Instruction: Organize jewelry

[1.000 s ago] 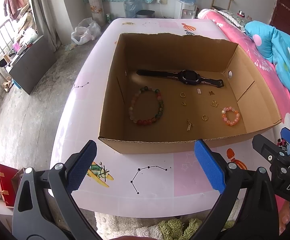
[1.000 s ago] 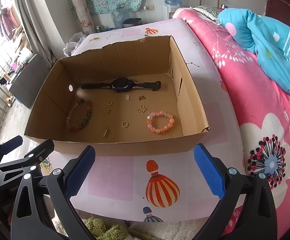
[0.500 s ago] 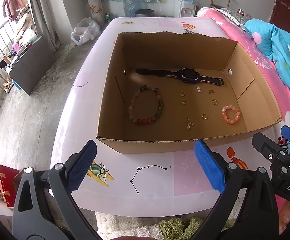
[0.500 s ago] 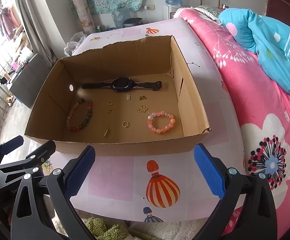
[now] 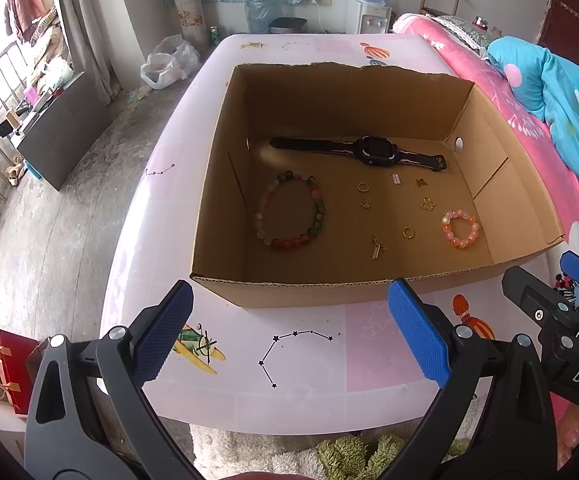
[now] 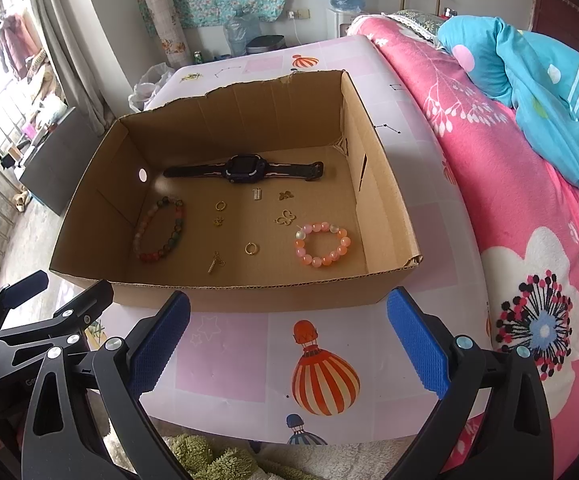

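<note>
An open cardboard box (image 5: 309, 288) (image 6: 249, 300) sits on the pink table. Inside lie a black watch (image 5: 373, 152) (image 6: 245, 169), a multicoloured bead bracelet (image 5: 289, 210) (image 6: 159, 229), a small orange-pink bead bracelet (image 5: 460, 229) (image 6: 323, 244), gold rings (image 5: 408, 232) (image 6: 251, 248) and several small gold charms (image 5: 427, 203) (image 6: 285, 218). My left gripper (image 5: 289, 336) is open above the table's near edge, in front of the box. My right gripper (image 6: 289, 336) is open too, just right of it, holding nothing.
A pink flowered bedspread (image 6: 529, 216) with a blue quilt (image 6: 537, 76) borders the table on the right. A grey floor (image 5: 49, 220), a dark cabinet (image 5: 61, 128) and a red bag (image 5: 13, 368) are to the left. A shaggy rug (image 5: 329, 456) lies below the near table edge.
Both views have drifted only slightly; the box sits a touch further left in the left wrist view. Both grippers stay open and nothing in the box has moved.
</note>
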A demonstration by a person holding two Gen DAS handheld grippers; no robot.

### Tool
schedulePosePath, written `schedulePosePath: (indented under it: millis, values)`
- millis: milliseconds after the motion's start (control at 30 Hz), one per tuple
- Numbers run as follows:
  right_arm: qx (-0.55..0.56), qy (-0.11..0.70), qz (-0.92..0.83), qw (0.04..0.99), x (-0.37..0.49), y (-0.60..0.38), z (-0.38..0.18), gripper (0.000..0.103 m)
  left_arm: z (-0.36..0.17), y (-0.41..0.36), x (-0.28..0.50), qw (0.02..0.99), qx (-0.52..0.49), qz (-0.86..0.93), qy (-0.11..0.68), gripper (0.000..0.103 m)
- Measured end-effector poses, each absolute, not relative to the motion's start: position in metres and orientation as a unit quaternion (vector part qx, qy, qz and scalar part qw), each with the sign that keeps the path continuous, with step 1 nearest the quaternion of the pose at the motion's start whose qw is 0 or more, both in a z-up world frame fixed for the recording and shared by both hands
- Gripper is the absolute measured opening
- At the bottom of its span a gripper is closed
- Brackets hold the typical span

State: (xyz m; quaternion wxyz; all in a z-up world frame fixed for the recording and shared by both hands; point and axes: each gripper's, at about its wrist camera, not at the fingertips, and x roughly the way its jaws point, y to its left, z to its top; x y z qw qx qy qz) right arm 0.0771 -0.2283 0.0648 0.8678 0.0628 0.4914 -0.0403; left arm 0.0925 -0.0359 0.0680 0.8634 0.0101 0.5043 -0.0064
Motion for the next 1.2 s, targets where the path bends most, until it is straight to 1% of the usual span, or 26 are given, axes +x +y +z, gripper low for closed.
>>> schedulePosePath:
  millis: [1200]
  values:
    - [0.068, 0.494, -0.037, 0.866, 0.0773, -0.2294, 0.0638, 0.096, 0.0657, -0.0347, 0.0921, 0.864, 0.012, -0.008, 0.504, 0.094]
